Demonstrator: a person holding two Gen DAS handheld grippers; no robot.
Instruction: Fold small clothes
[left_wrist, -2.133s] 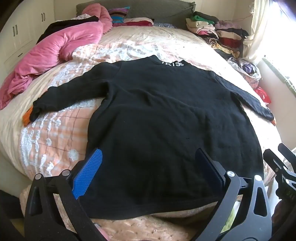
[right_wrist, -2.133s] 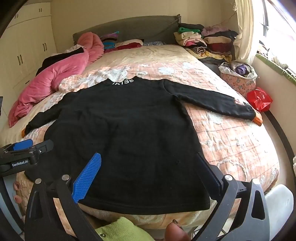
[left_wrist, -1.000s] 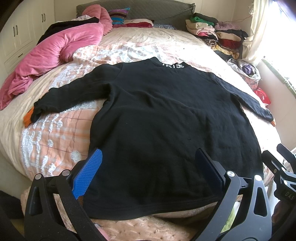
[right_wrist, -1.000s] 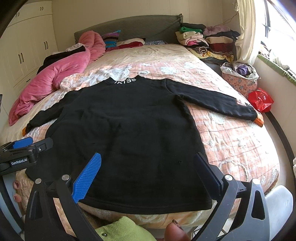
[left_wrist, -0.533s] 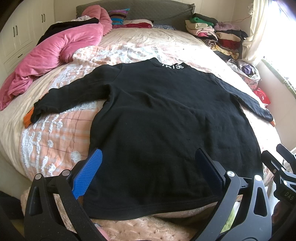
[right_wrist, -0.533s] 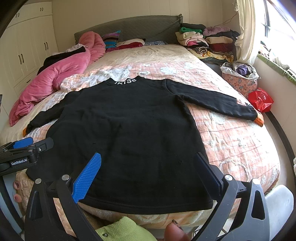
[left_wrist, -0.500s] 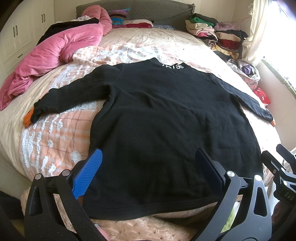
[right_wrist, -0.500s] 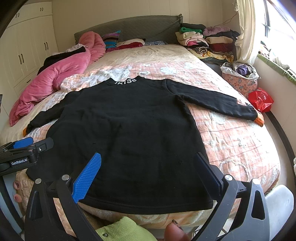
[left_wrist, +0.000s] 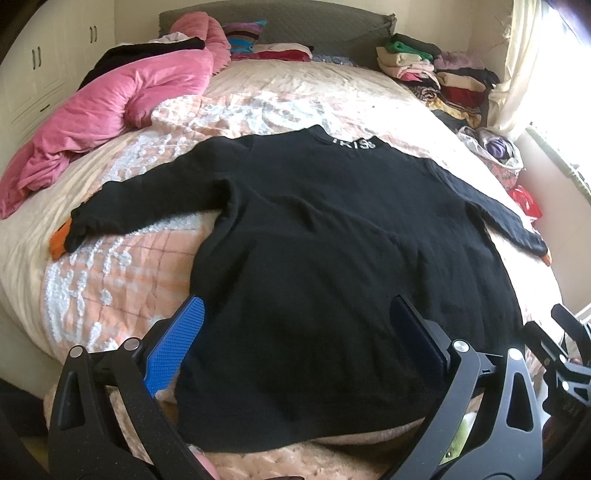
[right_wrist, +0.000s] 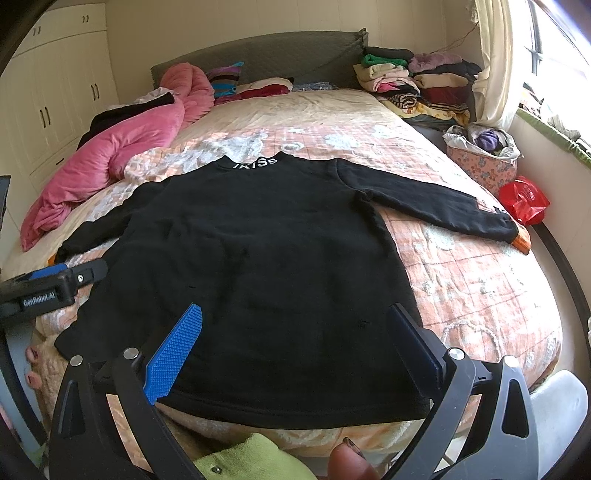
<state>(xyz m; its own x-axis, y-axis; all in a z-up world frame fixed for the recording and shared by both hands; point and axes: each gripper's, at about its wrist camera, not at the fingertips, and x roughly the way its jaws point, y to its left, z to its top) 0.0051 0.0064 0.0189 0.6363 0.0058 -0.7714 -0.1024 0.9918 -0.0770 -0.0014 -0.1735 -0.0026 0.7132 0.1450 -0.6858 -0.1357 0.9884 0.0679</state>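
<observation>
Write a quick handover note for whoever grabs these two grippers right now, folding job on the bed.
Left gripper: open, empty, hovering over the hem's left part.
Right gripper: open, empty, over the hem's right part.
Black sweater: spread flat on the bed, collar away from you, both sleeves out to the sides, orange cuffs showing.
Done: garment is laid out and looks smooth.
Left: all folding; no fold made yet. Probably start with the sleeves inward, then hem toward collar.
Folded clothes pile sits at the bed's far right corner.
</observation>
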